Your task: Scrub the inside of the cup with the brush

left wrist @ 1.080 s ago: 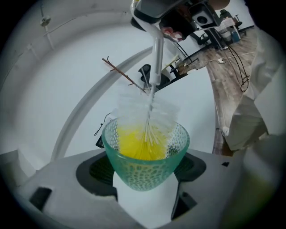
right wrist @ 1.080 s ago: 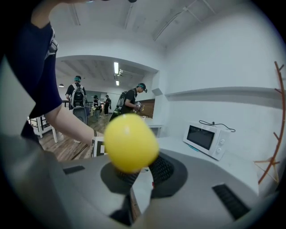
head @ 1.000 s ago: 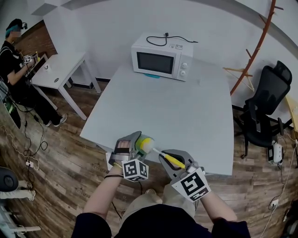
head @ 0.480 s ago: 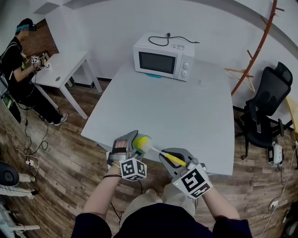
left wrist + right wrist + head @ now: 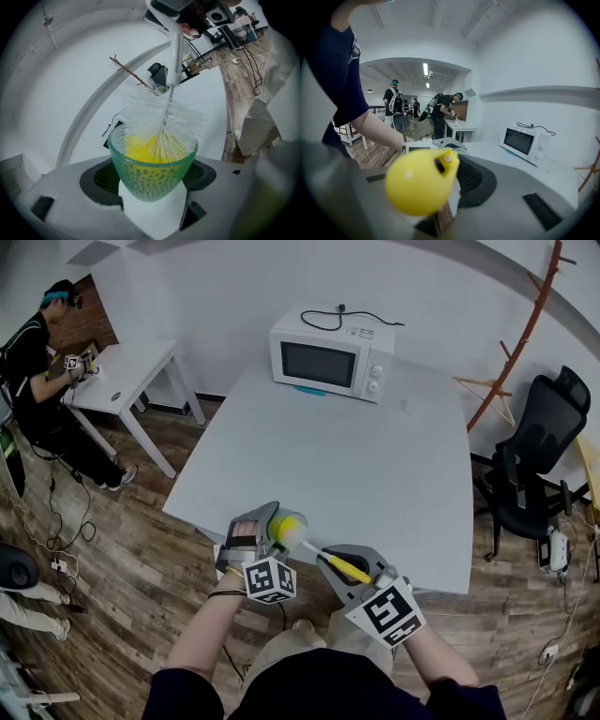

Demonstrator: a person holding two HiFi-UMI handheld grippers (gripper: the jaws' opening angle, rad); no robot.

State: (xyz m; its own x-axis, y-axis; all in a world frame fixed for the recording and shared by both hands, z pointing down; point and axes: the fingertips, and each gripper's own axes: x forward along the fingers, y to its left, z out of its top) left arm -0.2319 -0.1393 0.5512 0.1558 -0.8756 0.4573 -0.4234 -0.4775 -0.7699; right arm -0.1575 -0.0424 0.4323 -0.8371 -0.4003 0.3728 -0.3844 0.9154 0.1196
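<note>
My left gripper (image 5: 265, 532) is shut on a green textured cup (image 5: 152, 168) with a yellow inside, held near the table's front edge. The cup (image 5: 284, 524) lies tilted with its mouth toward my right gripper. A brush with white bristles (image 5: 161, 123) pokes into the cup's mouth, its clear shaft rising away. My right gripper (image 5: 345, 567) is shut on the brush's yellow handle (image 5: 351, 566); the rounded yellow handle end (image 5: 422, 180) fills the right gripper view.
A white microwave (image 5: 331, 352) with a black cord stands at the far end of the grey table (image 5: 347, 465). A black office chair (image 5: 539, 460) and a wooden rack (image 5: 511, 338) are at the right. A person (image 5: 42, 352) sits at a small white desk (image 5: 131, 367) on the left.
The brush handle and right gripper have shifted slightly, with the bristles still at the cup's mouth. The cup stays in the left gripper. The seated person at left has moved a little.
</note>
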